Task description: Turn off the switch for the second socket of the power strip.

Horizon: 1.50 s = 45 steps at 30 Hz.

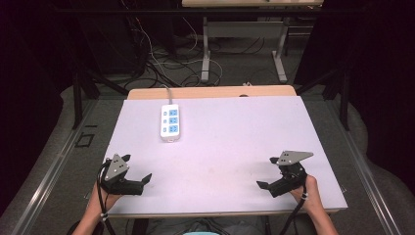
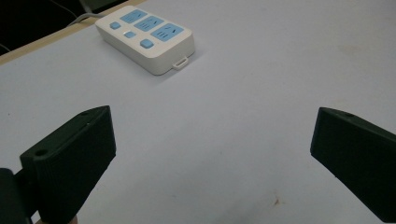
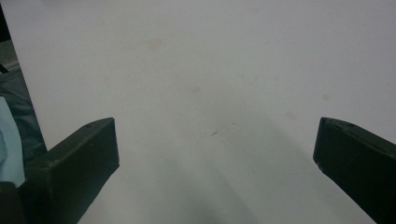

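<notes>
We note one power strip (image 1: 170, 122) lying flat on the pale lavender table top (image 1: 244, 142), face up. Its body is a white, rounded rectangle. Three pale blue socket plates run in a row along its length, with small blue buttons beside them; in the left gripper view (image 2: 145, 38) one further small button looks white. A small hanging tab juts from its near end. A grey cable (image 1: 169, 94) leaves its far end and passes over the table's back edge. It sits in the far left part of the table, long axis running front to back.
</notes>
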Each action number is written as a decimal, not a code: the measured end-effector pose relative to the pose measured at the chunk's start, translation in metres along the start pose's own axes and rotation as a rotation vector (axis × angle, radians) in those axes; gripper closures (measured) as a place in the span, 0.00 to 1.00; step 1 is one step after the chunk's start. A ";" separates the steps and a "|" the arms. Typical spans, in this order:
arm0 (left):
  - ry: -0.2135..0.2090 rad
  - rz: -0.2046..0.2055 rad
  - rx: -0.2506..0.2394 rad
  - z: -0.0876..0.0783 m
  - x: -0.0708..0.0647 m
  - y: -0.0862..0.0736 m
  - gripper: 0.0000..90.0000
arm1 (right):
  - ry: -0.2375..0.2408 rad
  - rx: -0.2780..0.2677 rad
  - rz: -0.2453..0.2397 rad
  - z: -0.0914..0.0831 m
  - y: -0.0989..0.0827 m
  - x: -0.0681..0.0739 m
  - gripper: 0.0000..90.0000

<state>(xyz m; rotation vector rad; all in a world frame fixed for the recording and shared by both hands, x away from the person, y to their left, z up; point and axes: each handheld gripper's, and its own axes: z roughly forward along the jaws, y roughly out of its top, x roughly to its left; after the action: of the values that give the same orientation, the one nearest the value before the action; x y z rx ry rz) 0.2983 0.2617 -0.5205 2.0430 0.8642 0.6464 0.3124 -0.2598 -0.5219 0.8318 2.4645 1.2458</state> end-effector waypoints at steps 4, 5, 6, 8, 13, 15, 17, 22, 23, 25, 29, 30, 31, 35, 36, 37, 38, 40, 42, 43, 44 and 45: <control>-0.011 -0.004 0.000 0.000 -0.001 0.000 0.00 | 0.007 0.000 -0.015 0.000 0.001 0.000 0.00; -0.006 0.004 0.001 0.000 -0.001 0.001 0.00 | 0.000 -0.006 -0.010 0.001 0.001 0.001 0.00; -0.003 0.003 -0.004 0.001 -0.002 0.001 0.00 | -0.003 -0.001 -0.018 0.000 0.001 0.001 0.00; -0.009 0.012 0.008 0.002 -0.002 0.001 0.00 | -0.002 -0.002 -0.007 0.001 0.001 0.002 0.00; -0.016 0.022 0.020 0.005 -0.002 0.004 0.00 | -0.003 0.007 -0.021 0.001 0.002 0.003 0.00; -0.021 0.013 0.026 0.006 -0.002 0.005 0.00 | -0.005 0.007 -0.021 0.001 0.002 0.003 0.00; -0.011 0.019 0.026 0.007 0.000 0.006 0.00 | -0.010 0.002 -0.024 0.001 0.002 0.003 0.00; -0.011 0.017 0.048 0.009 0.004 0.008 0.00 | -0.005 0.017 -0.023 0.001 0.003 0.004 0.00; -0.014 0.016 0.057 0.009 0.005 0.008 0.00 | -0.001 0.020 -0.026 0.002 0.003 0.003 0.00; -0.009 0.015 0.061 0.011 0.007 0.009 0.00 | 0.002 0.021 -0.021 0.002 0.002 0.003 0.00; -0.005 0.014 0.077 0.015 0.010 0.013 0.00 | -0.004 0.019 -0.016 0.002 0.002 0.002 0.00; -0.003 0.013 0.082 0.015 0.011 0.013 0.00 | -0.005 0.022 -0.013 0.002 0.003 0.002 0.00; -0.002 0.008 0.078 0.017 0.011 0.014 0.00 | -0.009 0.017 -0.014 0.002 0.002 0.002 0.00; -0.003 0.015 0.101 0.027 0.010 0.018 0.00 | -0.004 0.021 -0.024 0.002 0.003 0.002 0.00; -0.004 0.013 0.110 0.029 0.009 0.019 0.00 | 0.002 0.028 -0.023 0.002 0.003 0.002 0.00; -0.004 0.011 0.108 0.030 0.008 0.020 0.00 | 0.003 0.022 -0.020 0.003 0.003 0.002 0.00; 0.002 0.010 0.106 0.032 0.008 0.021 0.00 | 0.003 0.037 -0.024 0.003 0.004 0.002 0.00; 0.010 0.017 0.104 0.035 0.010 0.023 0.00 | 0.005 0.032 -0.037 0.004 0.004 0.001 0.00; 0.008 0.010 0.107 0.038 0.011 0.025 0.00 | 0.006 0.037 -0.026 0.005 0.004 0.001 0.00; 0.019 0.023 0.105 0.039 0.014 0.026 0.00 | 0.004 0.038 -0.026 0.005 0.004 0.001 0.00; 0.019 0.023 0.105 0.039 0.014 0.026 0.00 | 0.004 0.038 -0.027 0.005 0.004 0.001 0.00; 0.013 0.013 0.106 0.042 0.016 0.027 0.00 | 0.004 0.039 -0.027 0.004 0.003 0.001 0.00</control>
<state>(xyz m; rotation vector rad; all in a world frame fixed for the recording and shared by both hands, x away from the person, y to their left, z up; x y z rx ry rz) 0.3472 0.2418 -0.5185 2.1430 0.9104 0.6336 0.3146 -0.2545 -0.5218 0.8037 2.5023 1.1942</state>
